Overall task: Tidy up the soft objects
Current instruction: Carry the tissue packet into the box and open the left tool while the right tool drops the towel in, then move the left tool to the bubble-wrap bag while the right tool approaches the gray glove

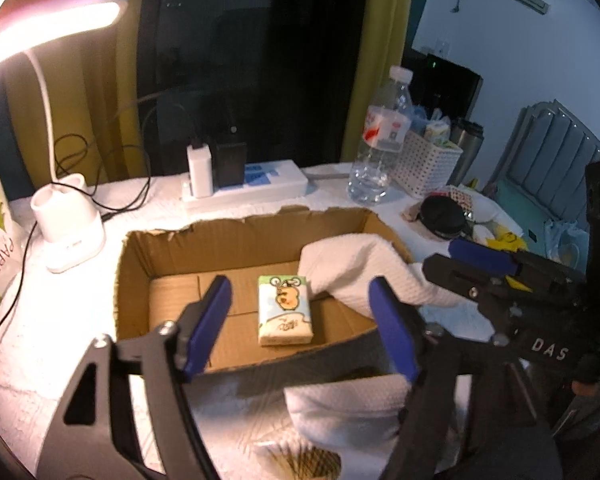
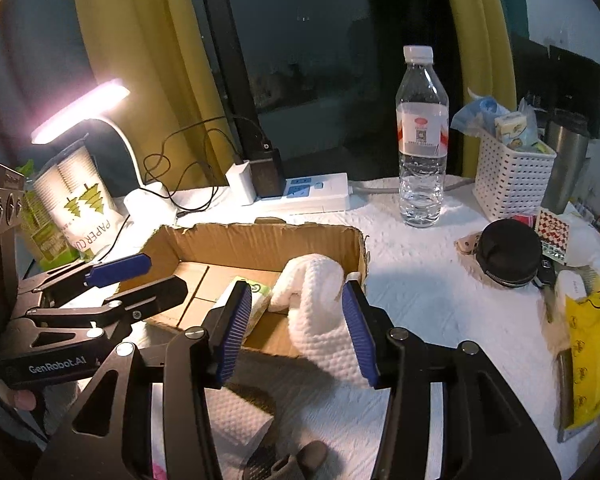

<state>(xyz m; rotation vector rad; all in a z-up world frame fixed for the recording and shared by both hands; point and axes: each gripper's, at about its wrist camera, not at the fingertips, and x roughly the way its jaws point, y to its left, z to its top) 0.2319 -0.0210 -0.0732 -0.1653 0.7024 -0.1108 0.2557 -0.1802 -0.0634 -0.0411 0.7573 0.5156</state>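
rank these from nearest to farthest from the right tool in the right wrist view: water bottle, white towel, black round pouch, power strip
1. white towel, between the right tool fingers, draped over the box edge
2. black round pouch, off to the right
3. water bottle and power strip, both at the back; too close to call

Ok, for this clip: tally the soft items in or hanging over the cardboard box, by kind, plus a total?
Tissue packs: 1, the tissue pack lying flat on the floor of the cardboard box.
White towels: 1, the white towel draped over the box's near right corner, partly inside and partly outside.
Total: 2.
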